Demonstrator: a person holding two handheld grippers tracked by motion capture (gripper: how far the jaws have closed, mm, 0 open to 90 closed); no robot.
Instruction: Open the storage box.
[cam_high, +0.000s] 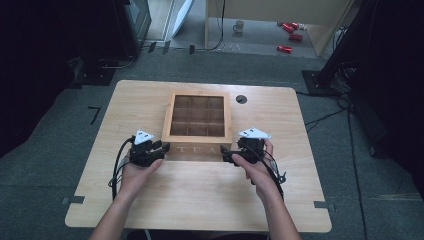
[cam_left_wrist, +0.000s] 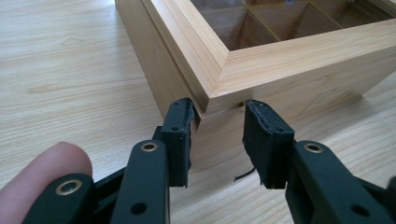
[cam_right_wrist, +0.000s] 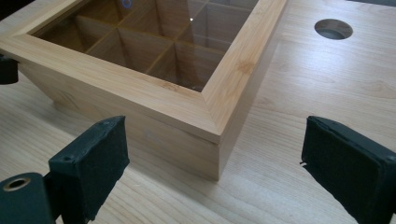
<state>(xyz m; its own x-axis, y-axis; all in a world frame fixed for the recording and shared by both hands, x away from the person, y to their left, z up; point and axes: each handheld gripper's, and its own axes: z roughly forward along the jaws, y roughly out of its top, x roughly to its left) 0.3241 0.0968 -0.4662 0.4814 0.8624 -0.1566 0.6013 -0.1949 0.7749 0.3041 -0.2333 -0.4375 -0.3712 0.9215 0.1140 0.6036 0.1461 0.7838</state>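
High view: tea box (cam_high: 197, 126) mid-surface (cam_high: 150, 200), lid down; left hand-held gripper (cam_high: 161, 148) at box's near-left corner, right hand-held gripper (cam_high: 226, 152) at near-right corner.

Left gripper view: jaws part-spread, straddling lid seam at box (cam_left_wrist: 261, 70) corner, no pinch yet. Advice: seat pads under lid lip, lift evenly.

Right gripper view: jaws wide apart, short of box (cam_right_wrist: 154, 88); glass pane and dividers plain here, lettered front not.

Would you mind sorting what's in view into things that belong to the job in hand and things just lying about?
In the job:
wooden tea box
left gripper, open at the box's near corner
right gripper, open at the other near corner

Lying about:
mug on the floor
red cans on the floor
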